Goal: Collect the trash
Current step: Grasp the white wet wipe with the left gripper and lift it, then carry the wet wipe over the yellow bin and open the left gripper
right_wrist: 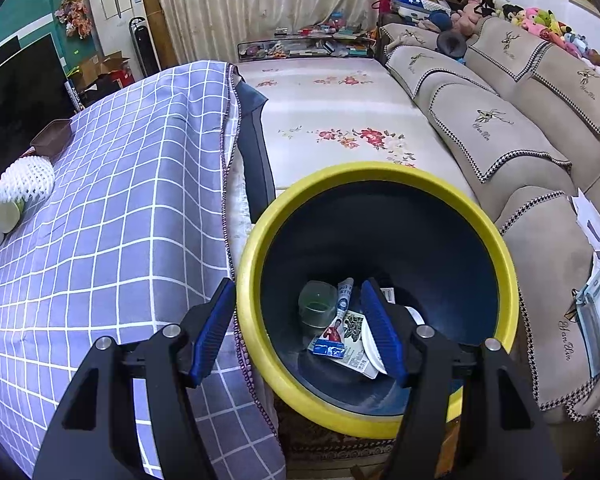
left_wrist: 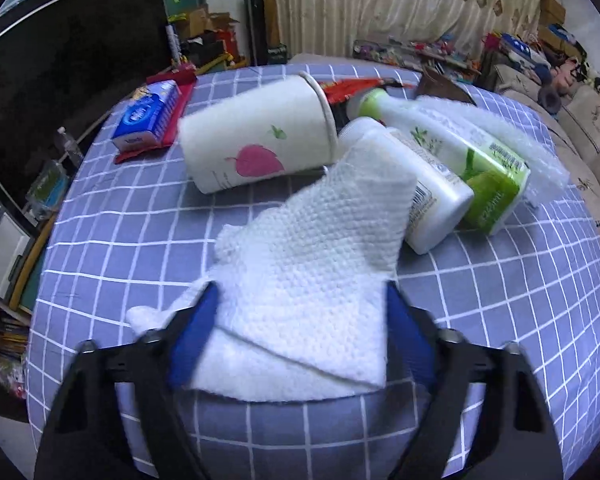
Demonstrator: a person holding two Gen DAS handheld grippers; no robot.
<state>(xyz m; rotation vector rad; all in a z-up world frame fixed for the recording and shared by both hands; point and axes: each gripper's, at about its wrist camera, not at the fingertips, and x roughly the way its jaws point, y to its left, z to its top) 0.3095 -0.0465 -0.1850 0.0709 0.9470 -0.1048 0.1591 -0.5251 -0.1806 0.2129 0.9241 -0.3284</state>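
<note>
My left gripper [left_wrist: 300, 300] stands open around a crumpled white paper towel [left_wrist: 304, 272] that lies on the checked tablecloth [left_wrist: 120, 240], a finger on each side of it. Beyond it lie a tipped paper cup with a pink leaf [left_wrist: 256, 140], a white bottle [left_wrist: 416, 184], a green-labelled bottle [left_wrist: 460, 148] and bubble wrap [left_wrist: 540, 160]. My right gripper [right_wrist: 300, 300] is open and empty over the yellow-rimmed dark bin [right_wrist: 440, 184]. The bin holds a clear cup [right_wrist: 317, 303], a printed wrapper [right_wrist: 340, 332] and a white disc [right_wrist: 371, 346].
A blue tissue pack [left_wrist: 148, 116] on a red cloth sits at the table's far left. A brown tray [right_wrist: 53, 137] and white foam net [right_wrist: 28, 180] lie on the table in the right wrist view. A sofa [right_wrist: 500, 128] and floral mat [right_wrist: 340, 112] lie beyond the bin.
</note>
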